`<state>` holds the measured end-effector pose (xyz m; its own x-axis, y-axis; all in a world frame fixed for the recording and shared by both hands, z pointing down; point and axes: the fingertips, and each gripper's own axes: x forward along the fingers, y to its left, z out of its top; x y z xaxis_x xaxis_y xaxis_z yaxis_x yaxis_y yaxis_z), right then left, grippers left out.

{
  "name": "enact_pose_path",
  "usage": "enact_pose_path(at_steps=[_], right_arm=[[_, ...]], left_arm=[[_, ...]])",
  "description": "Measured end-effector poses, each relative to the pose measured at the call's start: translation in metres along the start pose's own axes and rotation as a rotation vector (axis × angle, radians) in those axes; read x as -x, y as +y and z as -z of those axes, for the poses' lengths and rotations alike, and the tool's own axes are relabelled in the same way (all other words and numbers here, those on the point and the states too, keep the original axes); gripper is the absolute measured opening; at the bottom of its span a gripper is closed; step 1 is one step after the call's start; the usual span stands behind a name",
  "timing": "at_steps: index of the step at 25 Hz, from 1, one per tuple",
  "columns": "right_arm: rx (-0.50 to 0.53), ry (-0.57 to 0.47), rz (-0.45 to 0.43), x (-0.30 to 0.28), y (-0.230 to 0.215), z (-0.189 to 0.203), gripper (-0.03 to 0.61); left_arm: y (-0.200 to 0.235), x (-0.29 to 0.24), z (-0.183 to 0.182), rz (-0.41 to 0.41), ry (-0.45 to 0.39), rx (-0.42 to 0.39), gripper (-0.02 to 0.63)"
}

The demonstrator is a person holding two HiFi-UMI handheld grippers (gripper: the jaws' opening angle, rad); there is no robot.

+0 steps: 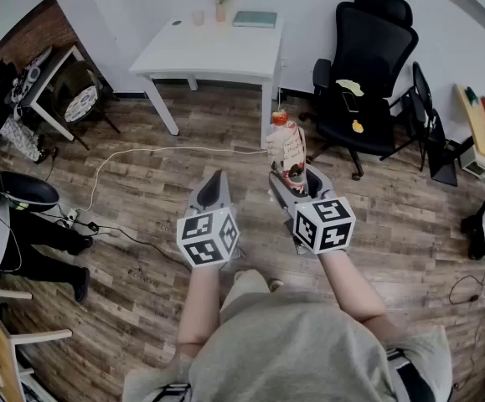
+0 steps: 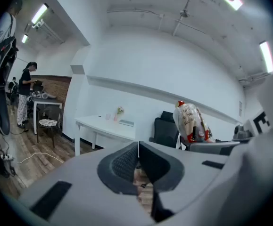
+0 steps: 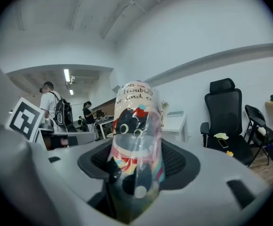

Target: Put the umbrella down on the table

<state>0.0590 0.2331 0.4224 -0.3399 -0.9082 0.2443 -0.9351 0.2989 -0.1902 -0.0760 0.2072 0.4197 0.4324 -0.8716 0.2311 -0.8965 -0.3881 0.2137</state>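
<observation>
Your right gripper (image 1: 296,181), low centre in the head view, is clamped wide on the umbrella (image 1: 286,145), which stands upright between its jaws. Your left gripper (image 1: 214,181) beside it is closed on nothing. You look to be at the carry step: the counter (image 1: 208,53) sits well apart, upper centre. Next, walk up to it and lower the umbrella onto a bare part before letting go.

Two grey plastic grippers (image 1: 215,182) (image 1: 297,180), one folded colourful umbrella (image 1: 286,145) in clear wrap, one white rectangular table (image 1: 213,55), one black office chair (image 1: 368,57).
</observation>
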Motion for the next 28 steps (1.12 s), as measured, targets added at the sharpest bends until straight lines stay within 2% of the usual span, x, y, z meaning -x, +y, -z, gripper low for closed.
enact_pose_path(at_steps=[8,14,28], right_arm=[[-0.003,-0.028,0.004,0.039,0.014,0.003,0.267],[-0.027,-0.025,-0.012,0.058,0.006,0.008,0.267],[-0.054,-0.001,-0.055,0.069,-0.012,0.014,0.270]], left_arm=[[-0.022,0.035,-0.002,0.026,-0.011,0.001,0.009],[-0.041,0.048,0.004,0.034,-0.022,0.032,0.009],[-0.061,0.046,0.012,0.000,-0.019,0.044,0.009]])
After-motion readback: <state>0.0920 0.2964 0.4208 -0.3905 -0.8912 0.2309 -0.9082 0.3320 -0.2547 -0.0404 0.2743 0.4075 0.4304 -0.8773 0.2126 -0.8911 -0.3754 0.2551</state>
